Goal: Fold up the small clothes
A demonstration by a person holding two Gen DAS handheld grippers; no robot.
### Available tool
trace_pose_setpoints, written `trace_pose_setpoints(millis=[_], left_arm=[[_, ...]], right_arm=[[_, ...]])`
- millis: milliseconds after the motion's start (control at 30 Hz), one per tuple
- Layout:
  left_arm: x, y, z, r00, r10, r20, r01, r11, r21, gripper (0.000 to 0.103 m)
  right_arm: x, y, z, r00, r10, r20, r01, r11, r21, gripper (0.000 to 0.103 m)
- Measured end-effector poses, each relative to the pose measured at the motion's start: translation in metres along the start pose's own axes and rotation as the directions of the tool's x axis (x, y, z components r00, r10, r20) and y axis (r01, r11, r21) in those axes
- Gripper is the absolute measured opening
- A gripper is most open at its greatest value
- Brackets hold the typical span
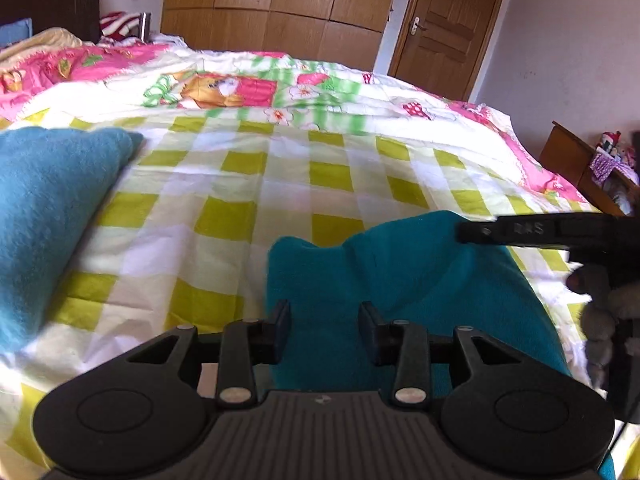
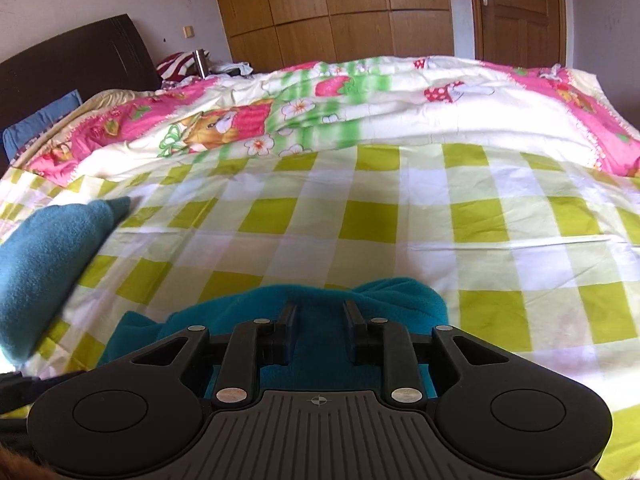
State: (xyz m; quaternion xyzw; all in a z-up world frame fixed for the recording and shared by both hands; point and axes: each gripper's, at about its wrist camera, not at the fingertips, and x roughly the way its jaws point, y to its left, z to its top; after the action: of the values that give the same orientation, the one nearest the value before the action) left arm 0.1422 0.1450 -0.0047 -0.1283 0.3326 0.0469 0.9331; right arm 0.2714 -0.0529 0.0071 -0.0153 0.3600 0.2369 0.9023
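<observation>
Teal fleece garment point(image 1: 400, 280) lies on green-checked bedsheet point(image 1: 248, 184), at 6 o'clock in both wrist views. Left gripper point(image 1: 325, 330) over it, jaws apart, nothing pinched. Right gripper point(image 2: 319, 330) likewise, jaws apart over the fleece. Second blue fleece piece point(image 2: 48, 264) at 9 o'clock, well apart.

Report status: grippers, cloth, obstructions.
Left gripper open, over teal cloth. Right gripper open, over the same cloth, which lies bunched on the checked sheet. Blue cloth lies apart to the left; nothing in the way.
</observation>
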Motion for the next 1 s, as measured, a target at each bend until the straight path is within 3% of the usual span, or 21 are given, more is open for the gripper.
trace_pose_setpoints(millis=[67, 133, 267, 400, 467, 600, 700, 767, 833, 1000], left_arm=[[-0.009, 0.0, 0.004, 0.999, -0.015, 0.031, 0.015, 1.0, 0.009, 0.051], [-0.006, -0.006, 0.009, 0.999, -0.039, 0.012, 0.038, 0.998, 0.052, 0.051], [0.024, -0.015, 0.016, 0.998, -0.005, -0.06, 0.011, 0.996, 0.093, 0.051], [0.035, -0.007, 0.007, 0.994, 0.045, -0.098, -0.037, 0.996, 0.081, 0.054], [0.015, -0.006, 0.004, 0.996, 0.031, -0.083, -0.025, 0.997, 0.068, 0.053], [-0.033, 0.004, -0.011, 0.996, -0.01, -0.085, 0.013, 0.999, 0.038, 0.053], [-0.065, 0.016, -0.029, 0.993, -0.05, -0.108, 0.047, 0.998, -0.033, 0.054], [-0.088, 0.022, -0.041, 0.993, -0.067, -0.101, 0.06, 0.996, -0.073, 0.055], [-0.108, 0.024, -0.051, 0.991, -0.092, -0.099, 0.084, 0.992, -0.09, 0.056], [-0.139, 0.011, -0.075, 0.987, -0.065, -0.15, 0.072, 0.996, 0.042, 0.06]], right_arm=[[-0.036, -0.001, -0.01, 0.999, 0.004, 0.036, -0.004, 1.0, -0.016, 0.026], [-0.069, 0.0, -0.029, 0.999, 0.034, 0.033, -0.033, 0.999, -0.031, 0.026], [-0.118, 0.006, -0.085, 0.998, 0.013, -0.054, -0.015, 0.999, -0.044, 0.026], [-0.134, 0.008, -0.138, 0.989, -0.031, -0.144, 0.023, 0.998, -0.053, 0.029], [-0.14, 0.002, -0.147, 0.986, -0.023, -0.165, 0.021, 1.0, -0.014, 0.029], [-0.158, -0.007, -0.139, 0.993, 0.003, -0.115, 0.0, 1.0, 0.028, 0.037], [-0.174, 0.0, -0.141, 0.997, 0.01, -0.075, -0.014, 0.998, -0.062, 0.038], [-0.182, 0.008, -0.149, 0.997, 0.007, -0.073, -0.018, 0.988, -0.152, 0.049], [-0.189, 0.016, -0.159, 0.997, -0.003, -0.073, -0.015, 0.971, -0.239, 0.049], [-0.198, 0.031, -0.181, 0.998, -0.013, -0.061, -0.011, 0.926, -0.376, 0.05]])
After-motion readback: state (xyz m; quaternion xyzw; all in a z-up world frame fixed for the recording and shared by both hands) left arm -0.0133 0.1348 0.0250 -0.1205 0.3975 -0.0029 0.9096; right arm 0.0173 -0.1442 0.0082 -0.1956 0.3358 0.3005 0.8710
